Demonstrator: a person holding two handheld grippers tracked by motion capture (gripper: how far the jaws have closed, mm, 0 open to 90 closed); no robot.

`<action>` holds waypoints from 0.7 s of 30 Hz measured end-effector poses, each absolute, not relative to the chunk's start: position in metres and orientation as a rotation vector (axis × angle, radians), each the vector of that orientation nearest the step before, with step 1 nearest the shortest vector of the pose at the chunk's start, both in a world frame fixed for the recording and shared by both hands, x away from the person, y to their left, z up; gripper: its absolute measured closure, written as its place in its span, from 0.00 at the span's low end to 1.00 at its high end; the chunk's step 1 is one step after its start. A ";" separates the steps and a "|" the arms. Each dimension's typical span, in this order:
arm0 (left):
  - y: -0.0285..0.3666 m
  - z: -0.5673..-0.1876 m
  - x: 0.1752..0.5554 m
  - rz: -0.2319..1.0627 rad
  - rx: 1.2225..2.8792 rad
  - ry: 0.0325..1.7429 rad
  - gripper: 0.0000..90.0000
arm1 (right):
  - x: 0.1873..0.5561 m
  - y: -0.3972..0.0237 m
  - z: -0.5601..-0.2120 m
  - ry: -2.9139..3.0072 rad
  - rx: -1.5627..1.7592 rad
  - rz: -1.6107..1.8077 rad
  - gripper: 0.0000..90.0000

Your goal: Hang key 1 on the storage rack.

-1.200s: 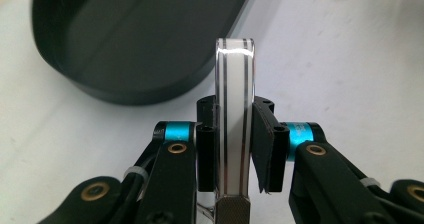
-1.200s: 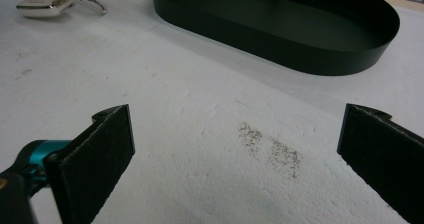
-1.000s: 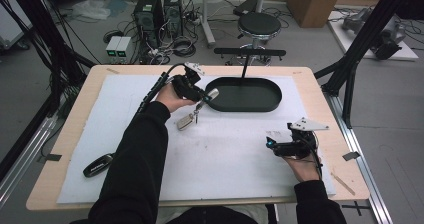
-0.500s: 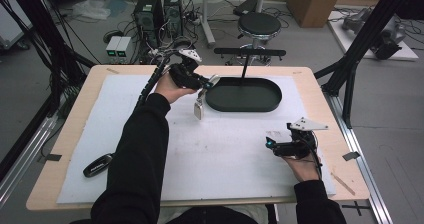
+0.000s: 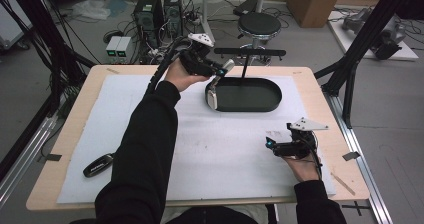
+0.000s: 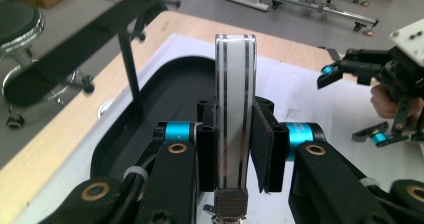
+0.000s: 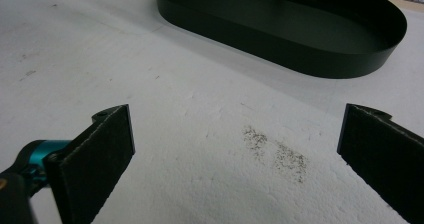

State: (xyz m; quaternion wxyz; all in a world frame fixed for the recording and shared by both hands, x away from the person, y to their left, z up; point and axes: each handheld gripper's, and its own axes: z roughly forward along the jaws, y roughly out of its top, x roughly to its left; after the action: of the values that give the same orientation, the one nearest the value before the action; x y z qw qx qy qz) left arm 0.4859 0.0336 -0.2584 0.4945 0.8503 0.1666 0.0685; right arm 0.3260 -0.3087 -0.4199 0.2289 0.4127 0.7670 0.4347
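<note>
My left gripper [image 5: 220, 74] is shut on a slim white bar with dark stripes along its edge [image 5: 212, 95]; the bar hangs down over the left end of a black oval tray [image 5: 270, 106]. In the left gripper view the bar [image 6: 235, 84] stands upright between the pads of the left gripper [image 6: 235, 149], a knurled metal tip at its near end, with the tray [image 6: 165, 99] behind it. My right gripper [image 5: 272, 145] rests low on the white mat at the right, open and holding nothing. In its own view the right gripper [image 7: 235, 159] faces the tray [image 7: 280, 54].
A black T-shaped stand [image 5: 245, 54] rises behind the tray. A black handle-like object [image 5: 98, 165] lies near the mat's front left corner. A dark smudge [image 7: 275, 151] marks the mat between the right jaws. The other gripper [image 6: 350, 104] shows at the right of the left gripper view.
My left gripper has risen with the white bar and moved right toward the tray's left end. The right gripper has stayed where it was.
</note>
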 end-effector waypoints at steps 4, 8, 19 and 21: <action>0.023 -0.247 0.488 0.176 2.055 0.382 0.83 | 0.326 -0.309 -0.420 2.113 1.136 1.202 0.01; 0.010 -0.236 0.493 0.177 2.054 0.360 0.83 | 0.326 -0.308 -0.420 2.115 1.135 1.201 0.01; -0.005 -0.230 0.512 0.213 2.047 0.369 0.83 | 0.327 -0.307 -0.422 2.142 1.136 1.196 0.01; -0.007 -0.229 0.516 0.234 2.041 0.372 0.83 | 0.328 -0.306 -0.423 2.148 1.125 1.178 0.01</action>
State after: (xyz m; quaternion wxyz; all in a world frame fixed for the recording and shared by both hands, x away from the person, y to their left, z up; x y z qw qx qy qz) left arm 0.5159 -0.0070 -0.2285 0.5031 0.8449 0.1538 0.0971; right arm 0.3276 -0.3056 -0.4225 0.2211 0.4070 0.7772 0.4260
